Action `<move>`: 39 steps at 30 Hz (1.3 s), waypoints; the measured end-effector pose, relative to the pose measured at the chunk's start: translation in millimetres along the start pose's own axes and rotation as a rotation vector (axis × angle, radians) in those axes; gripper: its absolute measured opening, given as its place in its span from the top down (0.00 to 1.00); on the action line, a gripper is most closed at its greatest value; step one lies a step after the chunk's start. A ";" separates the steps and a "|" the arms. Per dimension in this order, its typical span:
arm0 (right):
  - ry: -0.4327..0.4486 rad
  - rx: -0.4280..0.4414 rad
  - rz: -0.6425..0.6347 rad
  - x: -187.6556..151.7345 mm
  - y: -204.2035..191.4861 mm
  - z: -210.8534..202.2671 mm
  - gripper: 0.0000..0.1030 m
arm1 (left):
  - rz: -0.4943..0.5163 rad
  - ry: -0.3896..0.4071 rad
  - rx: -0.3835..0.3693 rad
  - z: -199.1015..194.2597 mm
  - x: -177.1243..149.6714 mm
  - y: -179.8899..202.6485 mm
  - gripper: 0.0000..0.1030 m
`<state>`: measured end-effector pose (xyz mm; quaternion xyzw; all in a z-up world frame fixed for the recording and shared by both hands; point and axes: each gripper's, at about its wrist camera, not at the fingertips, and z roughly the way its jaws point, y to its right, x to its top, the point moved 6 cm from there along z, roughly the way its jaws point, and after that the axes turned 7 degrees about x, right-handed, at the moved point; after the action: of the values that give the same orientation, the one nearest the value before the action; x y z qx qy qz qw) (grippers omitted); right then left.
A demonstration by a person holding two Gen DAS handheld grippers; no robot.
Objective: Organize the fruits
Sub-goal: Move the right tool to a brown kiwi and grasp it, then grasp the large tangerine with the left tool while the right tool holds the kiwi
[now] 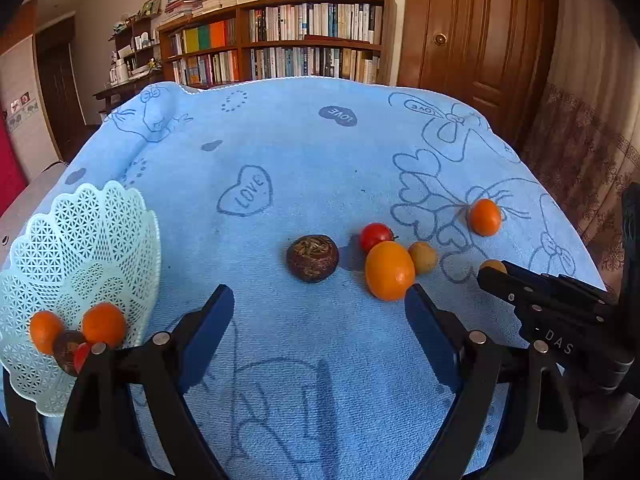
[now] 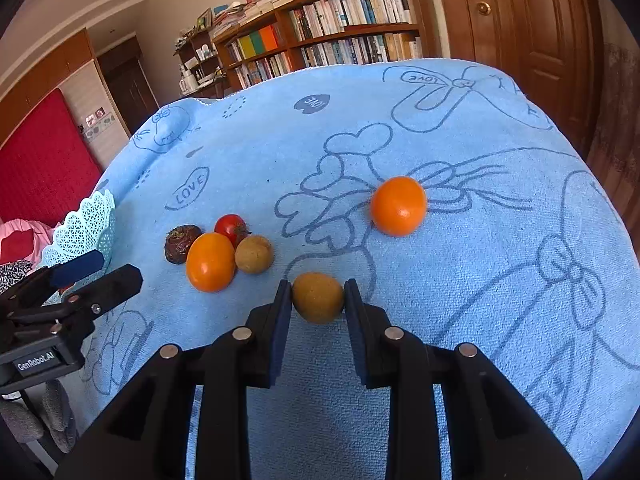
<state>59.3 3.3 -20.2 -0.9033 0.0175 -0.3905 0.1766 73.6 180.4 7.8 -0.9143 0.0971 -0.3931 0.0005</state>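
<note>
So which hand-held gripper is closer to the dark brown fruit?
Left. The left hand-held gripper sits open just in front of the dark brown fruit; the right hand-held gripper is further right, pinching a tan fruit.

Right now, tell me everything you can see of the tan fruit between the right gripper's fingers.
The tan fruit is small, roundish and slightly egg-shaped, with a dull yellowish-brown, matte, finely speckled skin. It sits on the blue towel, clamped between the two blue-padded fingers of the right gripper, one pad on each side. It lies apart from the other fruit; a similar tan one rests further back. From the left wrist view only its top shows.
</note>
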 end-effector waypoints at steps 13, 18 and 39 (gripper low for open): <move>-0.004 0.024 0.022 -0.8 1.9 1.3 0.74 | 0.010 -0.128 -0.112 46.7 -2.7 33.9 0.35; -0.004 0.025 0.024 -0.9 1.7 1.5 0.73 | -0.003 -0.148 -0.128 57.3 -1.8 38.7 0.37; 0.000 0.022 0.026 -0.7 3.0 1.0 0.73 | 0.005 -0.108 -0.138 42.7 -1.4 44.1 0.63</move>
<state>59.8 1.0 -22.3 -0.9011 0.0248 -0.3882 0.1915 95.6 134.1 -26.2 -0.9318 0.1262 -0.3357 -0.0561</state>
